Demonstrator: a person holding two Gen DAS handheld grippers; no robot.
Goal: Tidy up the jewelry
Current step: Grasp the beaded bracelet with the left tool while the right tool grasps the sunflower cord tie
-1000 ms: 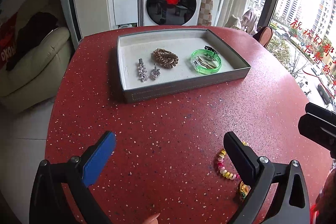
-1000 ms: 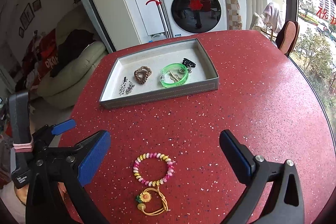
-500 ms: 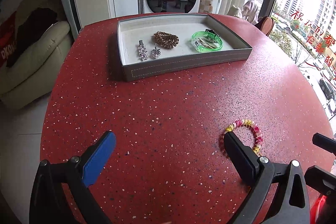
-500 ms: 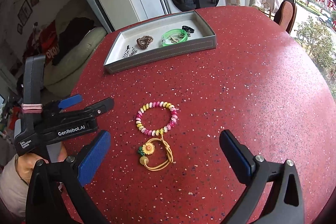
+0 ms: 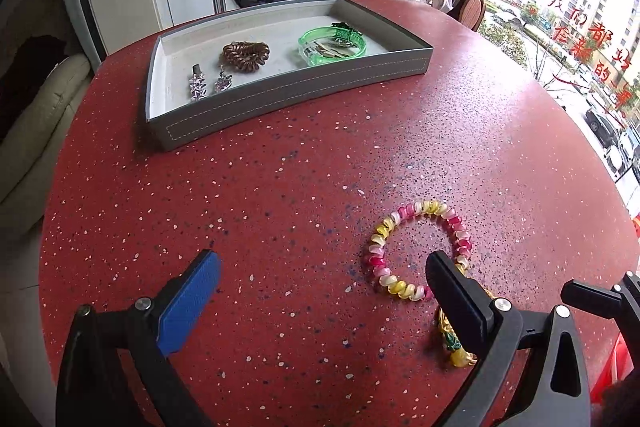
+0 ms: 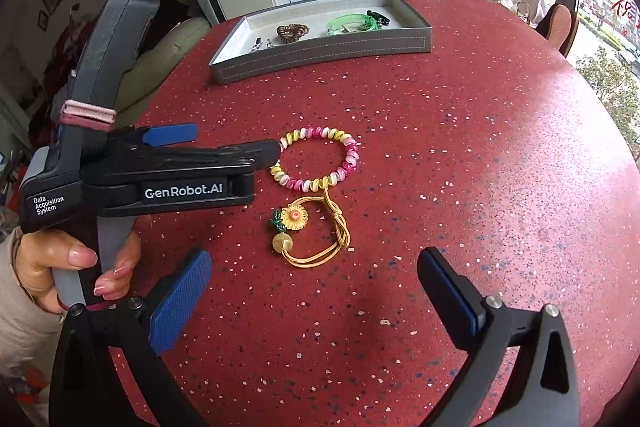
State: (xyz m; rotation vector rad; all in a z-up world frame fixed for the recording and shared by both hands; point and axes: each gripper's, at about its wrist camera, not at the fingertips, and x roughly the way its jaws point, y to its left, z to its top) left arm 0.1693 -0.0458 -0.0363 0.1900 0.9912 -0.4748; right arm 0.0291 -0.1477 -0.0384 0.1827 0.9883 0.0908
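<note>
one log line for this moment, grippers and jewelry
left gripper: open, at spiral bracelet | right gripper: open, empty | sunflower hair tie: on table | tray: holds other pieces

Sunflower hair tie [image 5: 456, 343] half hidden behind left gripper [image 5: 320, 291] fingers [image 5: 456, 291].

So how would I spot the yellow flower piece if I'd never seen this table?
Start at the red speckled table, well in front of the grey tray. Two pieces lie loose there: the pink-and-yellow spiral bracelet and, just nearer, the yellow cord hair tie. Only it carries a sunflower charm.
</note>
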